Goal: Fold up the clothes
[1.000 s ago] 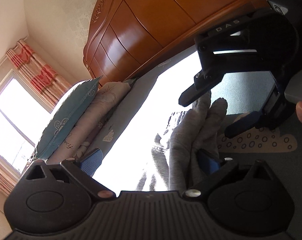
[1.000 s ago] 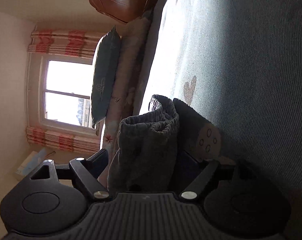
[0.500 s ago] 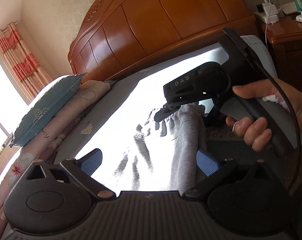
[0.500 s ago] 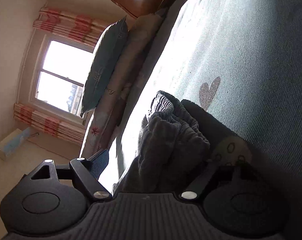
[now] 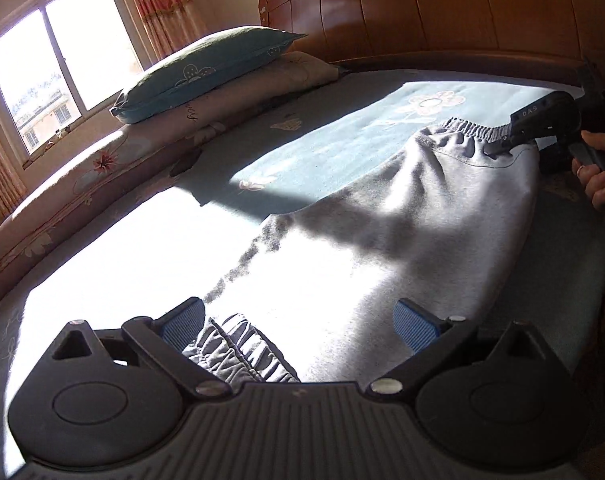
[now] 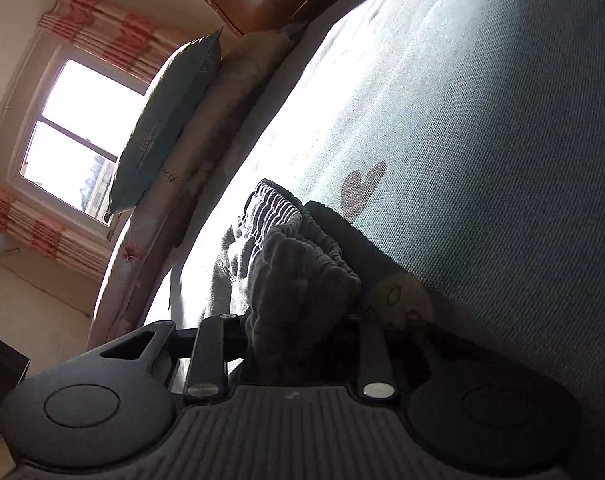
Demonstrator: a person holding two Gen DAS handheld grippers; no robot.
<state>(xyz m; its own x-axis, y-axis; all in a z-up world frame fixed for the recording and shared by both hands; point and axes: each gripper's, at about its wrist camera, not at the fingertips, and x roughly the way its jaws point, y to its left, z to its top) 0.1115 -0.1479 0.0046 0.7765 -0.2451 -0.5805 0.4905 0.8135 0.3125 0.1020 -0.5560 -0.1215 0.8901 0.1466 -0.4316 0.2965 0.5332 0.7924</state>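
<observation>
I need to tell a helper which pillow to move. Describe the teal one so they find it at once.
Look along the bed beside the window. The teal pillow lies on top of a pale floral pillow. Only it is teal, with a white embroidered flower.

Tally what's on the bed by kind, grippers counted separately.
Grey pants: 1
Pillows: 2, teal pillow stacked on floral pillow
Grippers: 2, left gripper open at the cuff; right gripper has just been closing, now clamped on the waistband
Total: 5
</observation>
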